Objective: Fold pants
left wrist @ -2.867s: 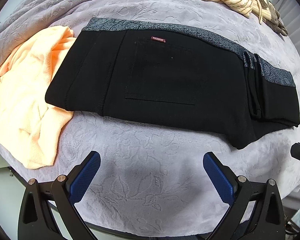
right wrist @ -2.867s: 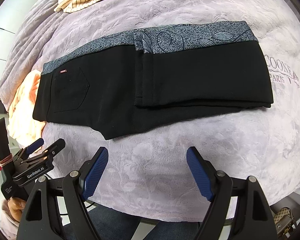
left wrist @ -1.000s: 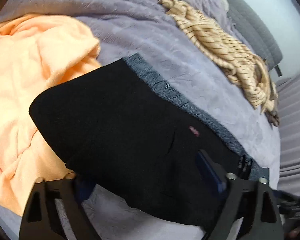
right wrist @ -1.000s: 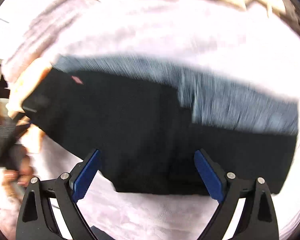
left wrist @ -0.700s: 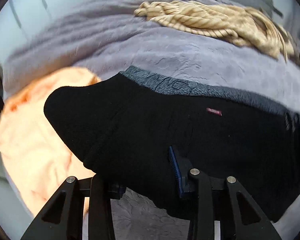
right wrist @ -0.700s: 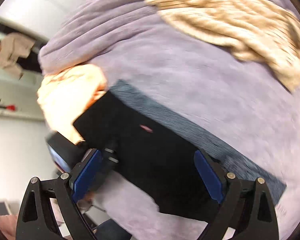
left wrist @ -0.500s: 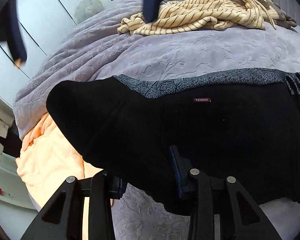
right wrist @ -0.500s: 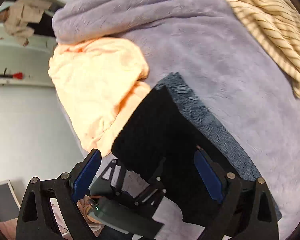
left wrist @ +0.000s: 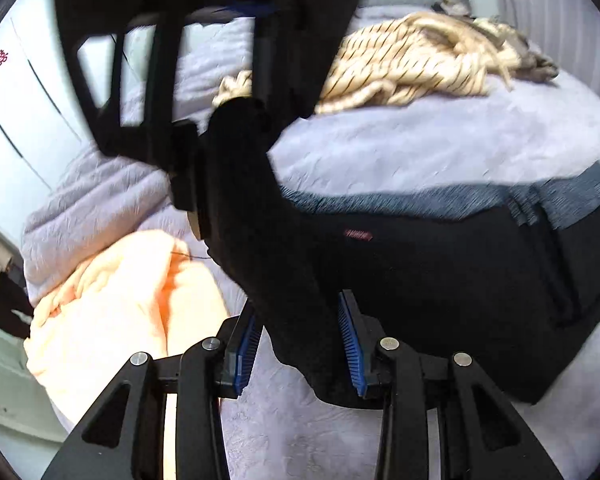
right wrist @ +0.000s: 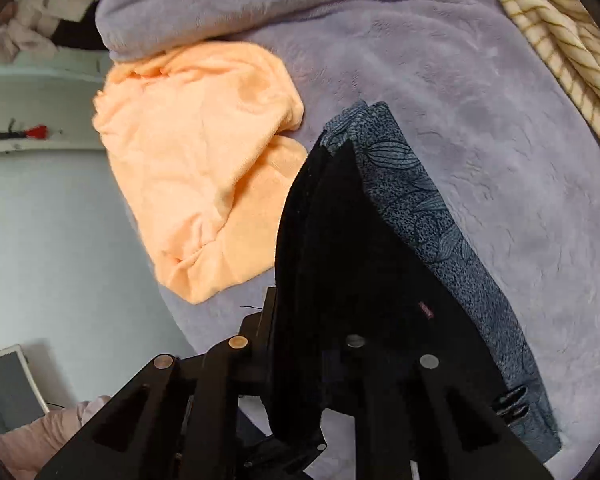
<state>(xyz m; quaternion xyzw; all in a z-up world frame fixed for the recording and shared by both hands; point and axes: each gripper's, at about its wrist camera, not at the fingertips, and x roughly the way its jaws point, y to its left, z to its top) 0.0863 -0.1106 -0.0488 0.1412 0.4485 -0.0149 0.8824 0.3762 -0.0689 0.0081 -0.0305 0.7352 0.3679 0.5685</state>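
The left gripper (left wrist: 300,344) is clamped on the near edge of the black pants (left wrist: 440,272), which lie on the purple blanket (left wrist: 420,148). The right gripper (right wrist: 312,364) is closing, apparently on the far corner of the same end, so both can carry it over for the next fold.

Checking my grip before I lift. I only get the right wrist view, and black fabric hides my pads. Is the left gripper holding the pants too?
Observer: Yes. The left gripper has the near edge of the pants pinched between its blue pads.
Operator: And my right one, seen from that side?
Observer: The left wrist view shows the right gripper reaching down from above. Its jaws are closing with a raised corner of the pants between them.
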